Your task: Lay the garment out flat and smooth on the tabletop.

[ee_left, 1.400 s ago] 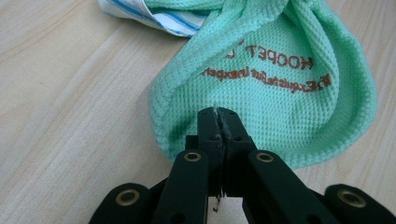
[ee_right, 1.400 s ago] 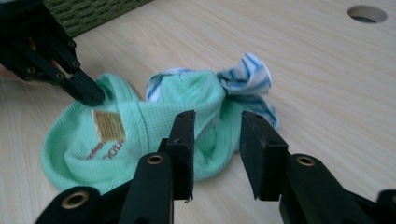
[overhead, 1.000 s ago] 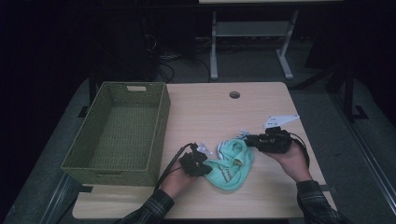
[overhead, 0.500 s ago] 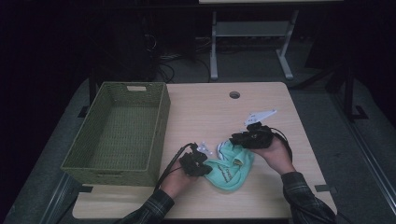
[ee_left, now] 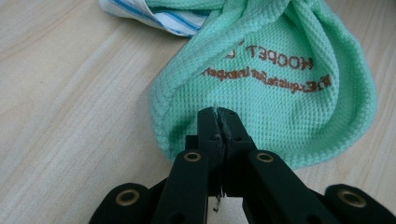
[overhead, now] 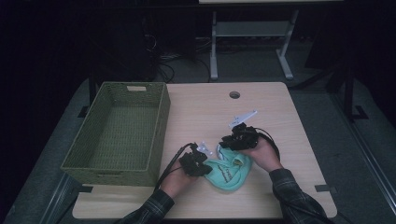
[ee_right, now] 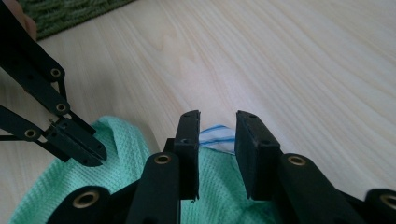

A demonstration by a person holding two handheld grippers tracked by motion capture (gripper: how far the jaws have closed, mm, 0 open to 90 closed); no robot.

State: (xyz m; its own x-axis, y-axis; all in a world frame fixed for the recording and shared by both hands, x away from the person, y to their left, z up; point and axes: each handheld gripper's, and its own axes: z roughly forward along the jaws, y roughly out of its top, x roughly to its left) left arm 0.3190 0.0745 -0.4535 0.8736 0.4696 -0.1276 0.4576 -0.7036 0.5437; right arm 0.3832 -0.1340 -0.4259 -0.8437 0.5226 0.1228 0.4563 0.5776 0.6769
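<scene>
High view: light wood table (overhead: pixel 201 107) with a round cable hole (overhead: pixel 234 94) near its far edge, in a dark room; grey floor around it, a white metal frame (overhead: pixel 252 42) beyond. Woven green basket (overhead: pixel 119 135) stands on the table's left side. Mint-green cloth (overhead: pixel 229 171) lies bunched near the near edge, between both hands. Left tongs (overhead: pixel 198 164) at its left edge, right tongs (overhead: pixel 232 141) at its far side.

Left gripper view: left tongs (ee_left: pixel 219 122) clenched on the cloth's (ee_left: pixel 275 79) hem; brown lettering on the waffle weave, a blue-striped white cloth (ee_left: pixel 159 14) tucked at the far end. Pale wood grain all around.

Right gripper view: right tongs (ee_right: pixel 218 140) released, jaws just opening, poised over the cloth (ee_right: pixel 116 154); the striped piece (ee_right: pixel 217 136) shows in the gap, unpinched. Basket corner (ee_right: pixel 70 11) far left.
</scene>
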